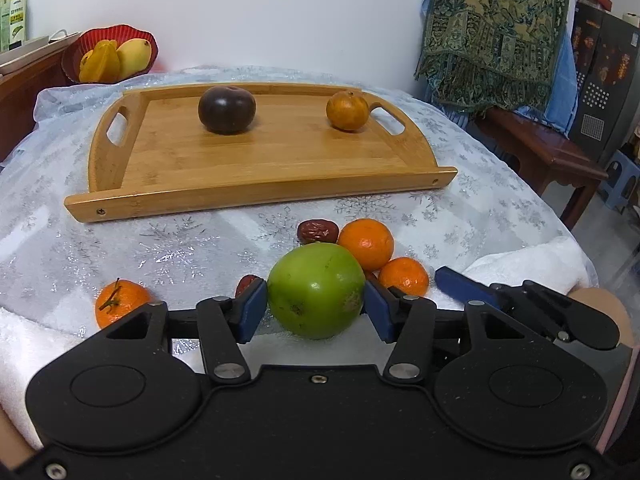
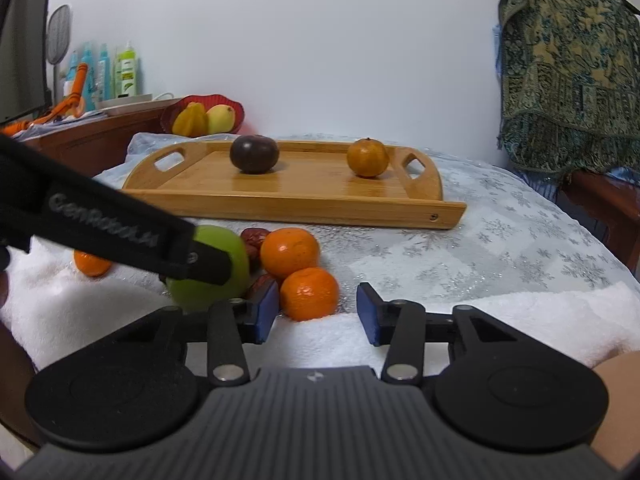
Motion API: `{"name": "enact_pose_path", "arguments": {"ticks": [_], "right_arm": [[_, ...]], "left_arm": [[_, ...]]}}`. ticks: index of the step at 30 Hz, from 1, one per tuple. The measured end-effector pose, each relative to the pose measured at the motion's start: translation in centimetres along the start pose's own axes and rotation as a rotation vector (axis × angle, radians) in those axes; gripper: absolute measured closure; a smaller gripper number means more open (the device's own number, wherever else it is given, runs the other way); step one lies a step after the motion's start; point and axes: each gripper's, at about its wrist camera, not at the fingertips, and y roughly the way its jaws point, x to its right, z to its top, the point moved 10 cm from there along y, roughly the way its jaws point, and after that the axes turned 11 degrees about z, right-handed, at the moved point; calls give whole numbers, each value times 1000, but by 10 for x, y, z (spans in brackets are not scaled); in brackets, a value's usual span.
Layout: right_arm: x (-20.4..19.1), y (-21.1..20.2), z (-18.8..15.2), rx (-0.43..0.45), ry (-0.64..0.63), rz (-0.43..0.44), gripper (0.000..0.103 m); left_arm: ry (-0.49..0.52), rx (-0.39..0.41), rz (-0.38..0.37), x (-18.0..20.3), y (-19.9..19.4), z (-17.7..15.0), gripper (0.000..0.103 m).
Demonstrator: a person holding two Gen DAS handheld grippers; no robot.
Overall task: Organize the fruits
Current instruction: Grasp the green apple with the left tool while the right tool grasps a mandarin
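Observation:
My left gripper (image 1: 316, 306) is shut on a green apple (image 1: 316, 290), its blue pads against both sides; the apple also shows in the right wrist view (image 2: 222, 256) behind the left gripper's black body. Two tangerines (image 1: 366, 244) (image 1: 404, 276) and red dates (image 1: 318, 231) lie just behind it, and a third tangerine (image 1: 118, 306) lies at the left. The wooden tray (image 1: 256, 196) holds a dark plum (image 1: 227, 109) and an orange (image 1: 347, 111). My right gripper (image 2: 318, 312) is open and empty, just in front of the nearest tangerine (image 2: 309, 294).
A red bowl (image 1: 82, 46) with yellow fruit stands at the back left on a wooden cabinet. White towels (image 2: 520, 320) lie along the table's near edge. A patterned cloth (image 1: 492, 28) hangs at the right above a wooden bench (image 1: 536, 148).

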Motion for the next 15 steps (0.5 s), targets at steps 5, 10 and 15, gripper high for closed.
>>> {"name": "enact_pose_path", "arguments": {"ticks": [5, 10, 15], "right_arm": [[-5, 2, -2, -11, -27, 1, 57], [-2, 2, -1, -3, 1, -1, 58], [3, 1, 0, 7, 35, -6, 59]], "left_arm": [[-21, -34, -16, -2, 12, -1, 46], [0, -26, -9, 2, 16, 2, 46], [12, -17, 5, 6, 20, 5, 46]]}}
